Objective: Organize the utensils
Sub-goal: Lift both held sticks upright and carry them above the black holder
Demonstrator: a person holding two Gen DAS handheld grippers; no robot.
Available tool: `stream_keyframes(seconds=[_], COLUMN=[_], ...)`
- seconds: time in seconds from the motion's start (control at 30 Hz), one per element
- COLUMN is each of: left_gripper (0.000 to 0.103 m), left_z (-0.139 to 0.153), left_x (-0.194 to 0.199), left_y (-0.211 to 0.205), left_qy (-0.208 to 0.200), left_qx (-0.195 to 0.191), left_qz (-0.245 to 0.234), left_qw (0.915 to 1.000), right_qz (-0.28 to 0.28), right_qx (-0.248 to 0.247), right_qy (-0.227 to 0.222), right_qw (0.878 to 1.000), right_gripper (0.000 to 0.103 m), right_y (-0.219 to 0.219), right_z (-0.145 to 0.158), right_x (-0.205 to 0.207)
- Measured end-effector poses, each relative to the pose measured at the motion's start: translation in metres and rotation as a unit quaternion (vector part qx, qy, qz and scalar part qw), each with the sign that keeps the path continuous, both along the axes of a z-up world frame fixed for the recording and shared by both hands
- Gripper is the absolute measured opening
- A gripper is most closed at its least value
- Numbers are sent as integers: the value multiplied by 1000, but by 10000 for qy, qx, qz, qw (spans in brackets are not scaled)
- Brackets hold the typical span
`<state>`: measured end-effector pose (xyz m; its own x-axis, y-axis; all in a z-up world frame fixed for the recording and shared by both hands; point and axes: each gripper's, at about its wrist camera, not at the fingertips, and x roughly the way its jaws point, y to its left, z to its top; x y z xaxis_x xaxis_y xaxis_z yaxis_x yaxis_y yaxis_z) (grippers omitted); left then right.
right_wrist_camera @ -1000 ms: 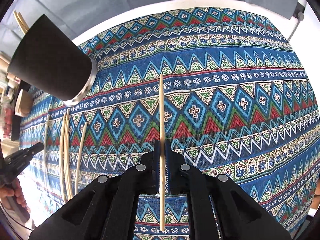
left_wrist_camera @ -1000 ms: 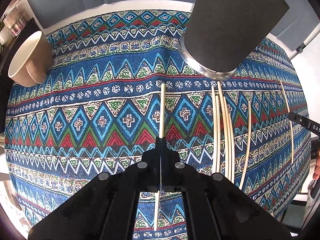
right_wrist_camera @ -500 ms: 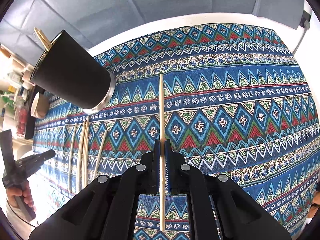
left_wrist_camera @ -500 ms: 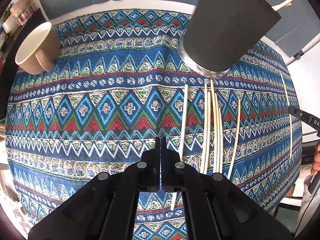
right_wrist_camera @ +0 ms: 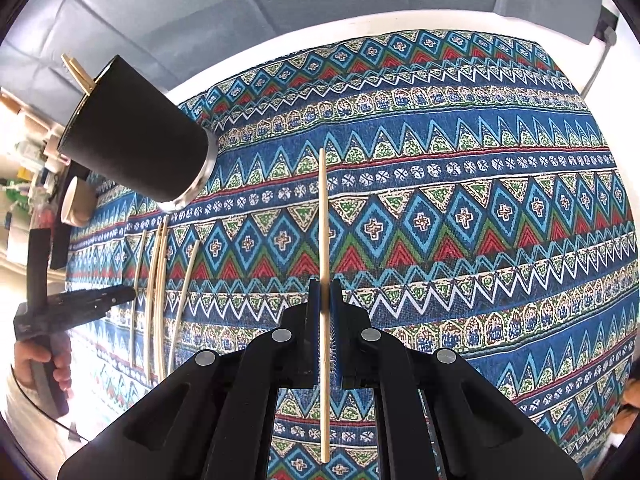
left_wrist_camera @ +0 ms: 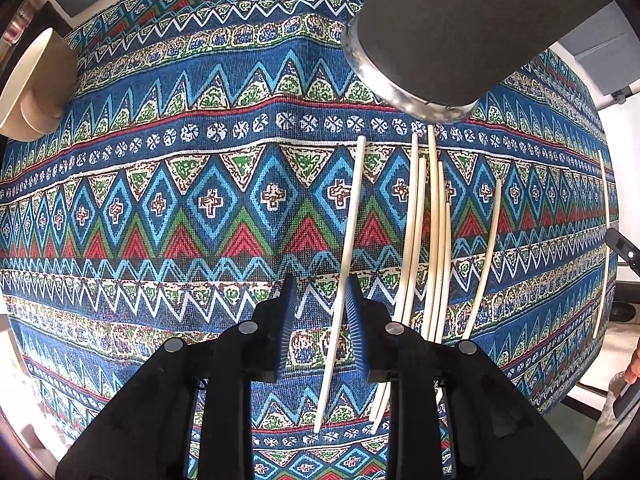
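My left gripper (left_wrist_camera: 320, 294) is open low over the patterned cloth (left_wrist_camera: 160, 208). A pale chopstick (left_wrist_camera: 347, 240) lies on the cloth and runs between its fingers, close to the right one. Several more chopsticks (left_wrist_camera: 434, 240) lie just to the right, below a black cup (left_wrist_camera: 460, 28). My right gripper (right_wrist_camera: 326, 296) is shut on one chopstick (right_wrist_camera: 323, 216), held above the cloth and pointing away. The black cup also shows in the right wrist view (right_wrist_camera: 132, 140) at upper left, with two chopsticks (right_wrist_camera: 78, 74) standing in it.
A beige cup (left_wrist_camera: 36, 88) lies on its side at the cloth's left edge. One stray chopstick (left_wrist_camera: 606, 240) lies far right. The left gripper (right_wrist_camera: 80, 304) and its hand appear at the left of the right wrist view.
My left gripper let go of its chopstick, shifted left, then opened and dropped lower with that chopstick between its fingers. My right gripper rose and pulled back, still holding its chopstick.
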<state>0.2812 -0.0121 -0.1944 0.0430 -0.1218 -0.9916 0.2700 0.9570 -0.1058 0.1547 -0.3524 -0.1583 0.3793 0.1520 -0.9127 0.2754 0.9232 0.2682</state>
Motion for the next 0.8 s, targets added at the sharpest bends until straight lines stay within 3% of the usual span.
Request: stream_keyframes(seconds=[0.1, 0.17, 0.23, 0.3, 0.53, 0.67, 0.8], left_gripper=[28, 36, 38, 38, 6, 5, 4], left_z=[-7, -11, -19, -24, -27, -23, -21], left_x=[6, 8, 10, 8, 5, 2, -9], left_y=[-12, -22, -45, -55, -41, -24, -11], left_qy=[31, 24, -85, -157, -143, 50, 182], left_qx=[179, 237, 473, 471, 307, 9, 8], left_qz=[-60, -50, -194, -101, 113, 437, 497], left_qw=[9998, 9997, 9987, 9987, 9994, 9990, 9986], right_qz=[-69, -114, -143, -152, -211, -221, -218], right_qx=[82, 138, 198, 264, 406, 464, 482], right_qy=[-15, -13, -7, -21, -104, -154, -252], right_qw=[9999, 9998, 9997, 9995, 9989, 9986, 9983], right_gripper=[5, 5, 5, 5, 5, 5, 5], right_y=[-6, -9, -10, -11, -16, -22, -28], right_z=[-1, -2, -4, -5, -2, 0, 7], right_x=[-4, -5, -6, -7, -11, -12, -11])
